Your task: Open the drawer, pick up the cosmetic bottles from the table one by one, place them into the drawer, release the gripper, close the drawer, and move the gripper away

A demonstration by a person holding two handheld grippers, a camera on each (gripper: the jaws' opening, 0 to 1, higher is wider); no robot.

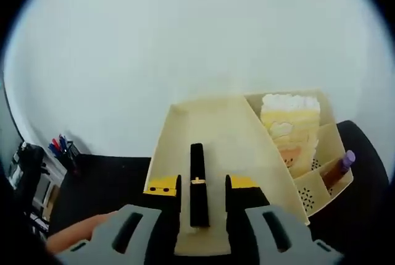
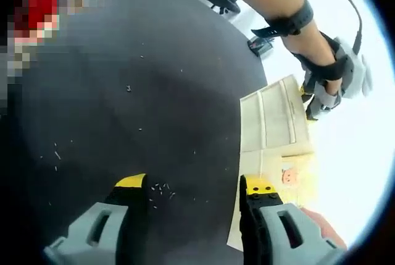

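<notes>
Left gripper (image 1: 202, 186) jaws closed on a black bottle (image 1: 197, 181), held upright over the open cream drawer (image 1: 237, 135). Organizer (image 1: 308, 154) beside it holds a purple-capped bottle (image 1: 341, 165). Right gripper (image 2: 194, 189) jaws wide apart, holding nothing, over the black table (image 2: 136, 104), drawer just beside its right jaw. The person's arm (image 2: 296, 24) reaches over the drawer.

The lower end of the black cosmetic bottle (image 1: 197, 185) sits hidden between the left gripper (image 1: 203, 185) jaws, the drawer (image 1: 213, 135) front is cut off at the picture's bottom, and small specks (image 2: 162, 188) on the dark surface (image 2: 123, 110) stay too tiny to identify.
</notes>
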